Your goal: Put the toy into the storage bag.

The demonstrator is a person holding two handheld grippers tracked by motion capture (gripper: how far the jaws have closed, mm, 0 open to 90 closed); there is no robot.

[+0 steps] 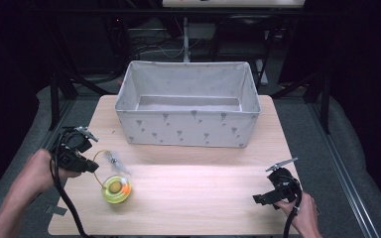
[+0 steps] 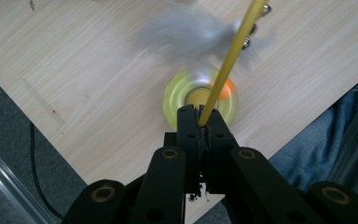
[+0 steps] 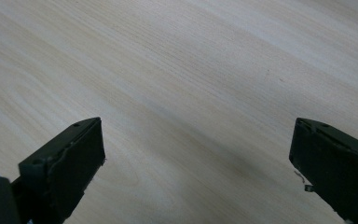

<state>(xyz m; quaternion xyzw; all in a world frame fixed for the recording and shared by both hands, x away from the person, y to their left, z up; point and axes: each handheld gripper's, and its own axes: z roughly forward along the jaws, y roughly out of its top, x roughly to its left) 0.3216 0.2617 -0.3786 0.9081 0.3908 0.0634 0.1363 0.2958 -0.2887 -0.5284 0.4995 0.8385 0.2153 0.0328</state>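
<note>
Pale wood bench (image 1: 188,193) carries a grey fabric bin (image 1: 187,128) at its far side, whose visible inside looks bare. At the near left, the left gripper (image 2: 200,122) has its fingers (image 2: 189,128) pinched tight on the thin yellow wand (image 2: 228,65) of a cat toy, whose round yellow-green base (image 1: 115,189) sits on the bench just beyond the fingertips, with a blurred grey feather (image 2: 191,35) past it. The right gripper (image 3: 196,154) hovers low over bare wood at the near right, well apart from the toy, fingers (image 3: 70,158) spread wide and holding nothing.
</note>
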